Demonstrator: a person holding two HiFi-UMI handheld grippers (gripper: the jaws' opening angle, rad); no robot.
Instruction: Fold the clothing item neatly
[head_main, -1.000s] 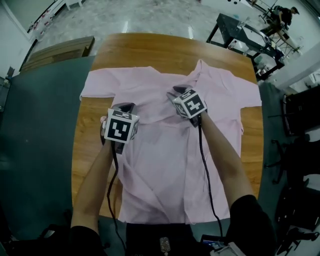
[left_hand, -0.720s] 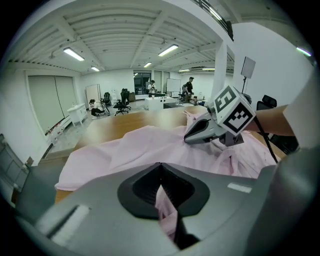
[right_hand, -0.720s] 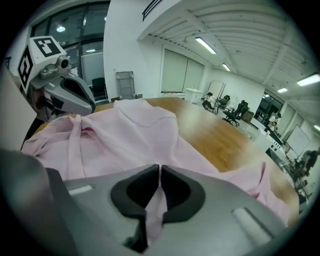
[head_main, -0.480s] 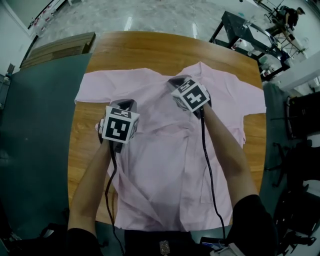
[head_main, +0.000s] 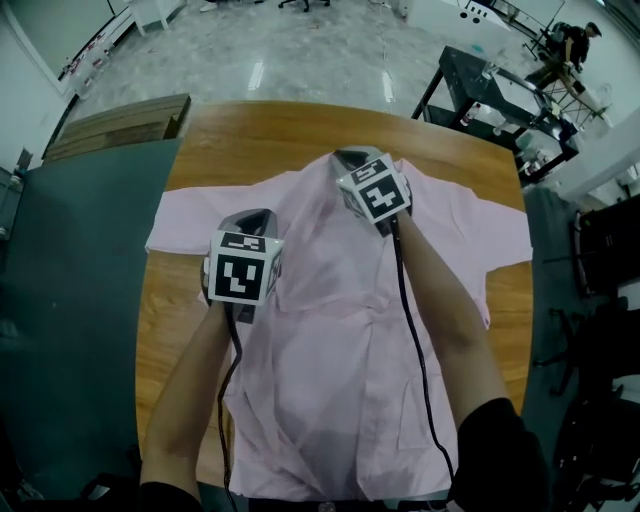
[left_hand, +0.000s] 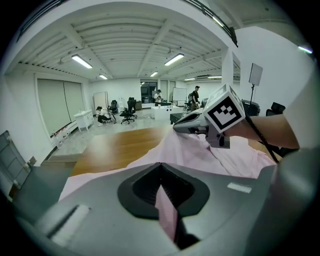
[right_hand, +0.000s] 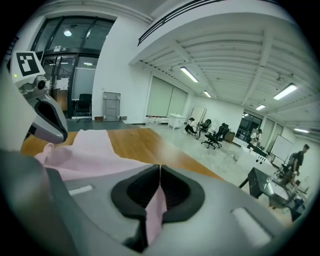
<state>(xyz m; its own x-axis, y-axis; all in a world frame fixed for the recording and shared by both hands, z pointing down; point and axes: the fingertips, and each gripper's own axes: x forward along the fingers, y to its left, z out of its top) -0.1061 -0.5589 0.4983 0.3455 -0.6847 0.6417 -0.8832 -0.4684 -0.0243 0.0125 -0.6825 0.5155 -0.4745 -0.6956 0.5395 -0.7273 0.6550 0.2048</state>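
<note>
Lying across the wooden table (head_main: 270, 130), the pink shirt (head_main: 330, 390) had one short sleeve (head_main: 185, 220) spread flat toward the table's left edge. Beside that sleeve, the left gripper (head_main: 248, 222) had its jaws pressed together on a thin fold of the pink fabric near the shoulder. Further right, the right gripper (head_main: 352, 160) had just been closing its jaws, which now pinched a strip of the same cloth by the collar, drawn up into a peak. Beyond it, the other sleeve (head_main: 495, 235) lay flat near the right edge
</note>
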